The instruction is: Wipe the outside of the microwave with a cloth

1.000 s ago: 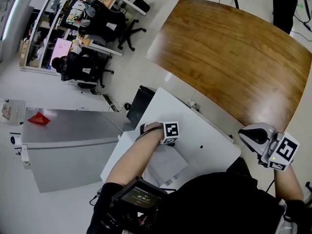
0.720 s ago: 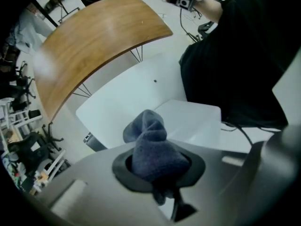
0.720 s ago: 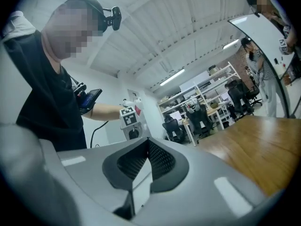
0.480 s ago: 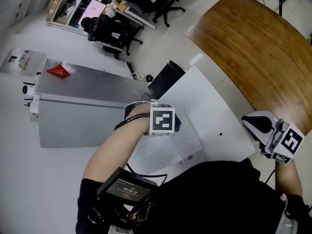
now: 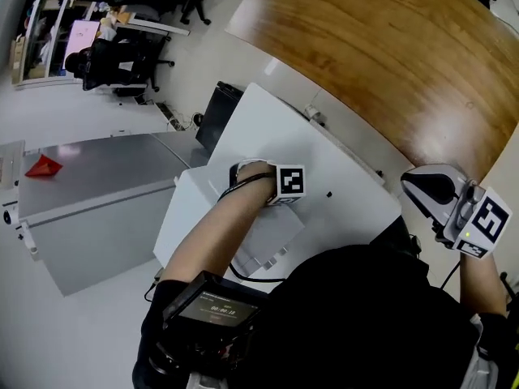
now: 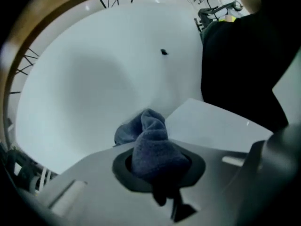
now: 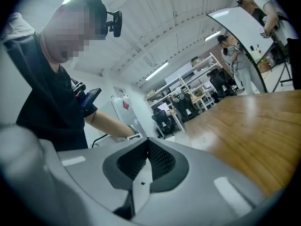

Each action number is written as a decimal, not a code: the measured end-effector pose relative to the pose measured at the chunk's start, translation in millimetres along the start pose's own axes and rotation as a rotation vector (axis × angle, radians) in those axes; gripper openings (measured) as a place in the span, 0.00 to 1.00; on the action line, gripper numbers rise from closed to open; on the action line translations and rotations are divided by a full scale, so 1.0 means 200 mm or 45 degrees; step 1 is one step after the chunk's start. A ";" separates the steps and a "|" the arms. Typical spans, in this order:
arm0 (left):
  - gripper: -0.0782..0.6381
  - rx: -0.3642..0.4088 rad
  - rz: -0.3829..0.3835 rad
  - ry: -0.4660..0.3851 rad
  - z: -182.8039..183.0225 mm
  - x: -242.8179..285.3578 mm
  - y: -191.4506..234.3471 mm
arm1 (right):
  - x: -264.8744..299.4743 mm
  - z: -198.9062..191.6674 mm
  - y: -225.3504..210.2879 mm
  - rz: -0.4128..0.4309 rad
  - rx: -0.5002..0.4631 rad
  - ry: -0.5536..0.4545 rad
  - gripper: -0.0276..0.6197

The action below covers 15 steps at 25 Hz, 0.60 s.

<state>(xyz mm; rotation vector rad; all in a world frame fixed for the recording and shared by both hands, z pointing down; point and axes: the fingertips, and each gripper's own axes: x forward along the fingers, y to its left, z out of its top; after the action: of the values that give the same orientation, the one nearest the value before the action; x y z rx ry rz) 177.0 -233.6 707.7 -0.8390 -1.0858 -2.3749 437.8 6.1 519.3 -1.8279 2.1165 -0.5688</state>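
Both closed: left tongs (image 6: 155, 163) on cloth (image 6: 145, 128) atop microwave (image 5: 332, 156), right tongs (image 7: 146, 141) empty beside table (image 5: 389, 63)

cloth (image 6: 153, 147): blue, napped, fleece-like, matt. microwave (image 5: 268, 128) shell: white, smooth, low sheen, probably painted metal. table (image 5: 381, 55): wood grain, satin varnish. right gripper (image 7: 146, 147): grey matt plastic; pads (image 7: 162, 161) black, ribbed.

Blue cloth (image 6: 151, 142), bunched between jaws, pressed on white microwave (image 5: 324, 160) top
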 end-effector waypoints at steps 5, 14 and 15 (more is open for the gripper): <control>0.18 0.069 -0.003 0.037 0.06 0.03 -0.03 | -0.12 -0.01 0.02 -0.060 0.023 -0.018 0.05; 0.18 0.129 0.187 -0.204 -0.29 -0.74 -0.65 | 0.09 0.26 0.22 0.133 -0.110 -0.108 0.05; 0.18 0.119 0.181 -0.178 -0.33 -0.73 -0.68 | 0.12 0.29 0.24 0.158 -0.122 -0.113 0.05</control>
<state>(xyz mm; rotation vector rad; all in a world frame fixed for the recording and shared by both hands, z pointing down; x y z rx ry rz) 183.8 -184.7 503.4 -1.0260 -1.1408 -2.1588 418.5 -17.6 446.5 -1.7213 2.2126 -0.3553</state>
